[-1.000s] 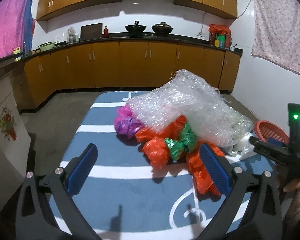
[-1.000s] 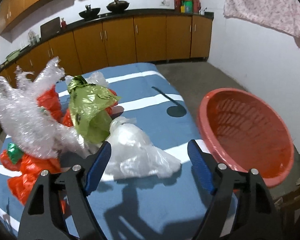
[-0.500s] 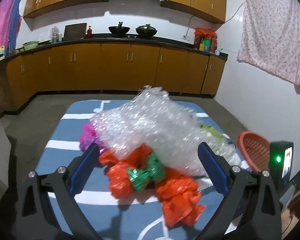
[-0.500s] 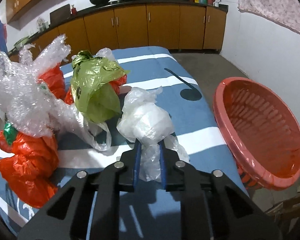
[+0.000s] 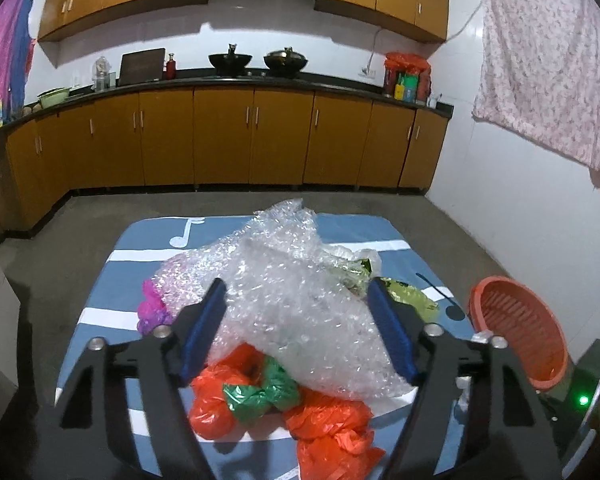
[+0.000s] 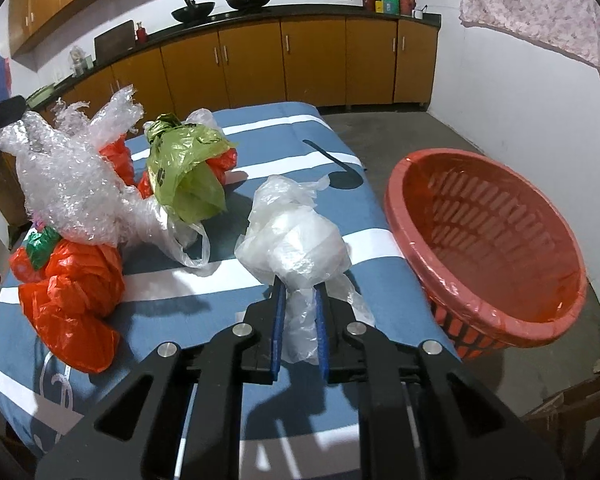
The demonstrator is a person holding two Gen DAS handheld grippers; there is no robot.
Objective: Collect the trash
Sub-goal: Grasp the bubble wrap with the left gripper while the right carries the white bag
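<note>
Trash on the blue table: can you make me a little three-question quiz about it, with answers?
1. True or false: the right gripper is shut on the white plastic bag.
2. What lies between the left gripper's closing jaws: A) bubble wrap B) a bottle C) a shoe?
3. Fill in: the red basket beside the table holds ___ trash so far.

Key: 1 true. 2 A. 3 no.

My two wrist cameras look down-forward, close over the blue striped bench (image 5: 112,268); both share the clear crumpled bubble wrap (image 6: 72,184) and the red slotted plastic basket (image 5: 516,328).
</note>
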